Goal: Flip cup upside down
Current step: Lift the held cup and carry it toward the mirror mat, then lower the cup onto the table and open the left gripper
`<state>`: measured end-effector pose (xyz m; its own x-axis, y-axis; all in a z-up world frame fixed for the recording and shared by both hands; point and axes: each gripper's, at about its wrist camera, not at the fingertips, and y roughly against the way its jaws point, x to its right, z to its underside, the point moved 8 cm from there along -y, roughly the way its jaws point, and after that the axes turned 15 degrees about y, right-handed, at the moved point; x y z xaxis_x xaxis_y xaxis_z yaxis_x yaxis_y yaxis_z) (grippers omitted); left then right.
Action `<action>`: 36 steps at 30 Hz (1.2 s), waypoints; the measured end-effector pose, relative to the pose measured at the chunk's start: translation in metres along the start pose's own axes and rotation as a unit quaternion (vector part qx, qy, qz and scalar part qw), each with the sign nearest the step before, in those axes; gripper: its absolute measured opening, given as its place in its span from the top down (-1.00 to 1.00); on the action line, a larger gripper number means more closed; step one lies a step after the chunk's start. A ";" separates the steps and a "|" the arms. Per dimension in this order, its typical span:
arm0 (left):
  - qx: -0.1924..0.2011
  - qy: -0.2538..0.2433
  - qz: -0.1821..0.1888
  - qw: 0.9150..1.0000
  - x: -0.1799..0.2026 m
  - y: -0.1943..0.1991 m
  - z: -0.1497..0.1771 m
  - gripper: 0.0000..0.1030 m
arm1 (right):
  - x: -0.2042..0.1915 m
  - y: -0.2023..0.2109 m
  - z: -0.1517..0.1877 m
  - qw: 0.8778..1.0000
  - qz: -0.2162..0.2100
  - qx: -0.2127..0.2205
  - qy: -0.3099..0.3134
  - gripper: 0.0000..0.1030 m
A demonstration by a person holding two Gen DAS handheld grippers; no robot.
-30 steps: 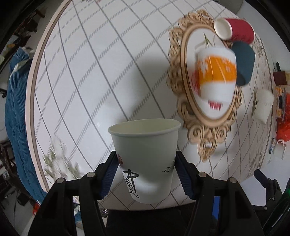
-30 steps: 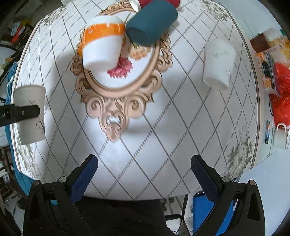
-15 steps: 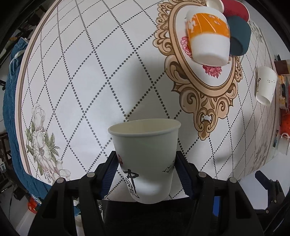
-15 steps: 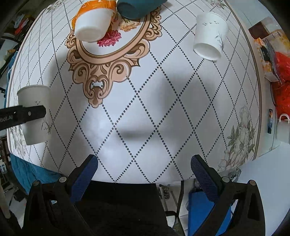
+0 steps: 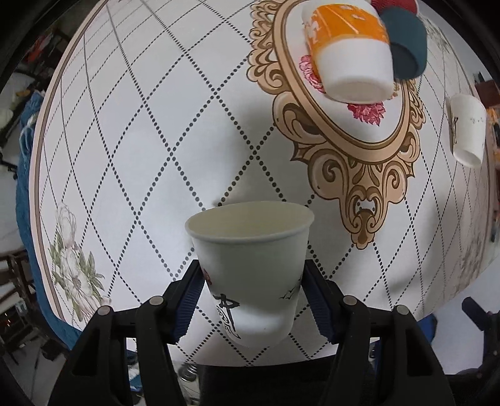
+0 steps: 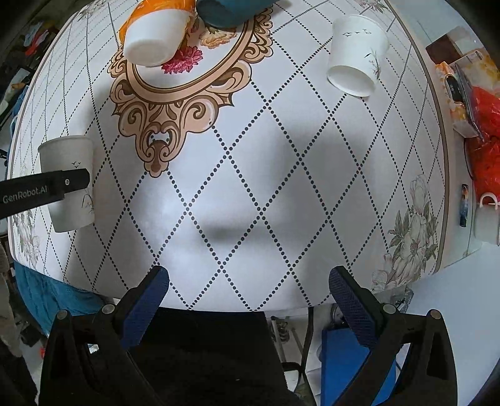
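Observation:
My left gripper is shut on a white paper cup with black brush marks. The cup is held above the table near its front edge, mouth toward the table's far side. The right wrist view shows the same cup at the left, clamped by the left gripper's finger. My right gripper is open and empty over the table's front edge.
The round table has a diamond-pattern cloth. An orange-and-white cup, a dark teal cup and a red cup stand upside down at the centre. Another white paper cup stands inverted at the right. Clutter sits at the right.
Both grippers have drawn back toward the table's front edge over the last second. The left keeps its hold on the cup; the right stays open.

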<state>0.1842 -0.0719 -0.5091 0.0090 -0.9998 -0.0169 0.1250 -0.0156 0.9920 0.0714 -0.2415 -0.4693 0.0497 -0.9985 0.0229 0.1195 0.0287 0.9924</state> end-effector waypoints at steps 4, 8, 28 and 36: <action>0.004 -0.006 -0.003 1.000 0.001 -0.002 -0.001 -0.21 | -0.001 -0.001 -0.001 1.000 0.000 -0.001 0.000 -1.00; -0.001 0.003 0.006 1.000 0.004 -0.005 -0.001 -0.21 | -0.002 -0.003 -0.001 1.000 0.000 -0.001 -0.001 -1.00; 0.034 0.059 0.046 0.997 -0.025 0.036 -0.010 -0.77 | -0.005 0.012 -0.005 1.000 -0.018 0.019 0.001 -1.00; 0.093 0.130 0.015 0.987 -0.092 0.079 0.012 -0.77 | -0.039 0.041 -0.022 0.996 -0.050 0.057 0.041 -1.00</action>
<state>0.1813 0.0185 -0.4272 0.2669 -0.9637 0.0046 -0.0635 -0.0128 0.9979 0.0963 -0.2003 -0.4327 0.1253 -0.9887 -0.0823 0.0145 -0.0811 0.9966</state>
